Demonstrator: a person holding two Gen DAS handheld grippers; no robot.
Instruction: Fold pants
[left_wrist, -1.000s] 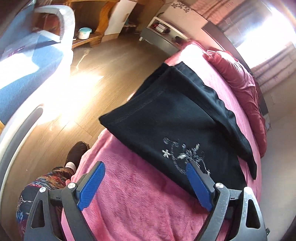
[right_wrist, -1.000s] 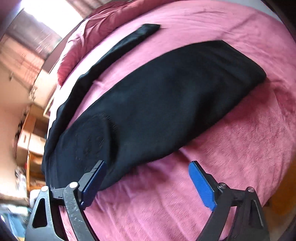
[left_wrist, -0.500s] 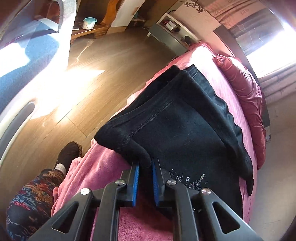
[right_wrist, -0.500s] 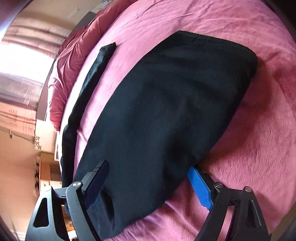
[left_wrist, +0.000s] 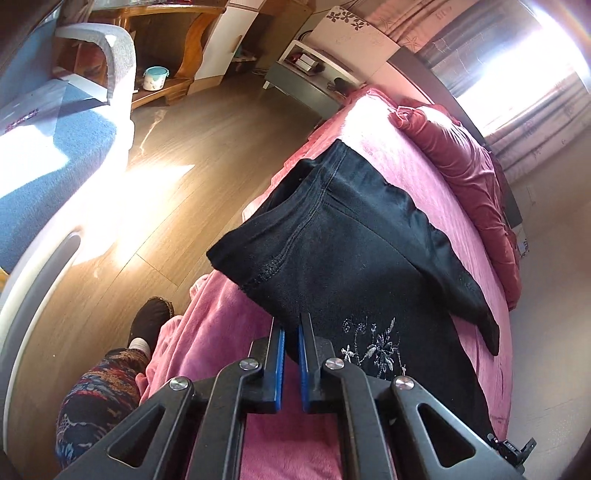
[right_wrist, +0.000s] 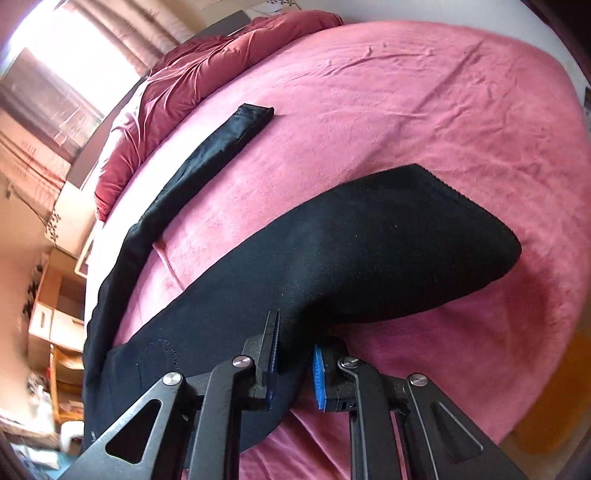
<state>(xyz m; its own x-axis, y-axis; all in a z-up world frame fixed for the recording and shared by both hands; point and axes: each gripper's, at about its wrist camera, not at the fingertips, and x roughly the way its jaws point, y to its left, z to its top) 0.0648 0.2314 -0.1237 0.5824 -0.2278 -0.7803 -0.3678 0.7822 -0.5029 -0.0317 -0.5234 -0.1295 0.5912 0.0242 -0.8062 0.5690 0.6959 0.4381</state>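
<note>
Left gripper (left_wrist: 290, 334) clamped; right gripper (right_wrist: 295, 349) closing.

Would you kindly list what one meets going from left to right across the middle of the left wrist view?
Blue chair seat → sunlit wooden floor → black pants → pink bedspread → dark red pillow.

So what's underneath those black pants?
Under the black pants lies a pink blanket covering the bed, visible all around them. The stretch directly beneath the cloth is hidden. Both the left gripper and the right gripper pinch the near edge.
</note>
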